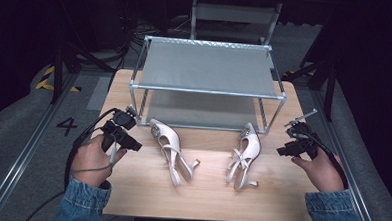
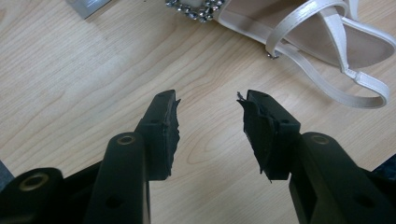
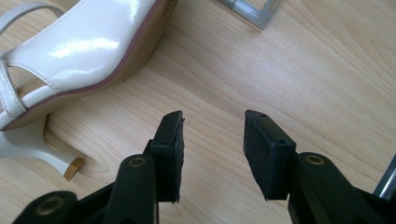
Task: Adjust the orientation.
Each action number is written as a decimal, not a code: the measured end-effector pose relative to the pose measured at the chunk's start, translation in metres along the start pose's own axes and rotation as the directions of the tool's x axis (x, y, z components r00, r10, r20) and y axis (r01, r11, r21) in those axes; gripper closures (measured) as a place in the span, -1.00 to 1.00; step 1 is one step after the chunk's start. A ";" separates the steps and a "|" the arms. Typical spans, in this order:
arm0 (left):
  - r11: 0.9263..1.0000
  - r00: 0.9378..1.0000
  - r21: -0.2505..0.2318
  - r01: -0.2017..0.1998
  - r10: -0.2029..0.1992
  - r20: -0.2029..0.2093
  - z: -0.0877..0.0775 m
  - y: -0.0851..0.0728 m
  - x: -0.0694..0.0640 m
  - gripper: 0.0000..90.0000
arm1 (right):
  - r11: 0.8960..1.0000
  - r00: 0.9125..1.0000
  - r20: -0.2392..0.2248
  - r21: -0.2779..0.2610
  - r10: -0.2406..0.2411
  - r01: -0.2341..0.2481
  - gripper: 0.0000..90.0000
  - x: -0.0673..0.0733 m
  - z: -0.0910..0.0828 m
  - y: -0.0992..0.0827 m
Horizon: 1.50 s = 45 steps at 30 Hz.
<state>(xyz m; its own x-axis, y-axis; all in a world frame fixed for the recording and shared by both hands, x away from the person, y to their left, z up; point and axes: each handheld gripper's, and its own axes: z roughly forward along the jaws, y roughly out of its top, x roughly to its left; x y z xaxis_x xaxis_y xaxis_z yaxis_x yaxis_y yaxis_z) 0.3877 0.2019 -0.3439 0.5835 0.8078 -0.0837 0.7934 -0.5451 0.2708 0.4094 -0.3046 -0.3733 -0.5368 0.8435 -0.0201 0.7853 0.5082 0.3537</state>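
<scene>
High view is showing two light, stiff, glossy cream slingback heeled shoes (image 1: pixel 171 150) (image 1: pixel 245 153) lying between the half-open, empty left gripper (image 1: pixel 127 137) and right gripper (image 1: pixel 288 144), best pinched by the firm sole edge, not the thin straps.

A wooden table (image 1: pixel 205 191) bears two cream heeled sandals (image 1: pixel 172 152) (image 1: pixel 244 155); a metal shelf rack (image 1: pixel 207 91) stands behind.

Two shoes (image 1: pixel 171 150) (image 1: pixel 244 155) side by side before rack (image 1: pixel 207 91)

High view overhead facing forward, gripper views close above table (image 1: pixel 205 191)
</scene>
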 end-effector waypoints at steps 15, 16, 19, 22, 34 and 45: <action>0.999 0.998 -0.002 -0.042 0.042 0.050 0.003 0.007 -0.014 0.15 | 1.000 1.000 -0.005 0.000 -0.006 0.006 0.19 0.000 0.002 0.000; 0.999 0.998 -0.004 -0.043 0.043 0.048 0.004 0.007 -0.015 0.12 | 1.000 1.000 -0.006 0.001 -0.007 0.007 0.18 0.000 0.003 0.000; 0.998 0.997 -0.005 -0.056 0.056 0.054 0.007 0.009 -0.020 0.12 | 1.000 1.000 -0.011 0.005 -0.007 0.007 0.16 0.000 0.004 0.000; 0.997 0.995 0.005 -0.079 0.079 0.061 0.009 0.011 -0.023 0.12 | 1.000 1.000 -0.013 0.007 -0.011 0.011 0.15 0.000 0.007 0.000; 0.989 0.987 0.002 -0.147 0.147 0.071 0.036 0.019 -0.034 0.11 | 1.000 1.000 -0.024 0.016 -0.015 0.015 0.11 0.002 0.011 0.000; 0.990 0.988 0.004 -0.139 0.139 0.066 0.070 0.028 -0.034 0.25 | 0.999 1.000 -0.026 0.028 -0.015 0.016 0.11 0.002 0.014 -0.002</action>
<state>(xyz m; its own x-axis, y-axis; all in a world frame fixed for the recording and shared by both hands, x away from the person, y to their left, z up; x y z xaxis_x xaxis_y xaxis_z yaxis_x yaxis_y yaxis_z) 0.4023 0.1439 -0.4012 0.6982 0.7076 -0.1085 0.7050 -0.6532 0.2764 0.4106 -0.3016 -0.3870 -0.5568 0.8307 -0.0009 0.7849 0.5265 0.3267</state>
